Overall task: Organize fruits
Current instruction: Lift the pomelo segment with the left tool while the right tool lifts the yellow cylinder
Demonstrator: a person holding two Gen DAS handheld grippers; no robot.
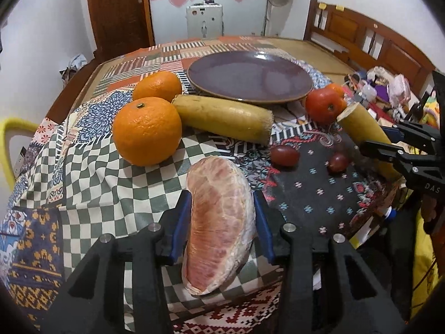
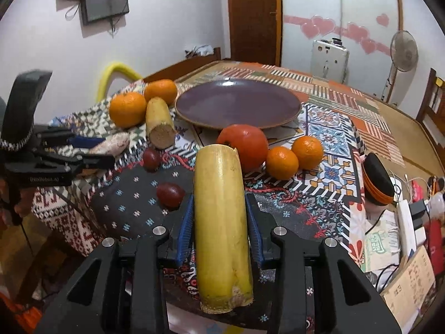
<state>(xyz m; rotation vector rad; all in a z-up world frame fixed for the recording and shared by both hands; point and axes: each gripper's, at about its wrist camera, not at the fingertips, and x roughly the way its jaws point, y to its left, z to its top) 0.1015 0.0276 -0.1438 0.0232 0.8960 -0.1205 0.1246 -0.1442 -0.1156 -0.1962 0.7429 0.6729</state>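
Fruits lie scattered on the patterned desk (image 1: 91,172) around a purple plate (image 1: 250,76), which sits at 12 o'clock. Left claw (image 1: 222,222) is clamped on a pink pomelo wedge (image 1: 219,228); right claw (image 2: 219,222) is clamped on a yellow cane piece (image 2: 221,222). Two oranges (image 1: 147,130) sit at 10 o'clock, a tomato (image 2: 243,146) and two tangerines (image 2: 282,162) at 1 o'clock of the right claw.

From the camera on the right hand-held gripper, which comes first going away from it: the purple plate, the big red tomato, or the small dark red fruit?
From the right hand-held gripper:
1. Small dark red fruit, just left of its fingers.
2. Big red tomato, ahead, slightly right.
3. Purple plate, farthest, behind the tomato.
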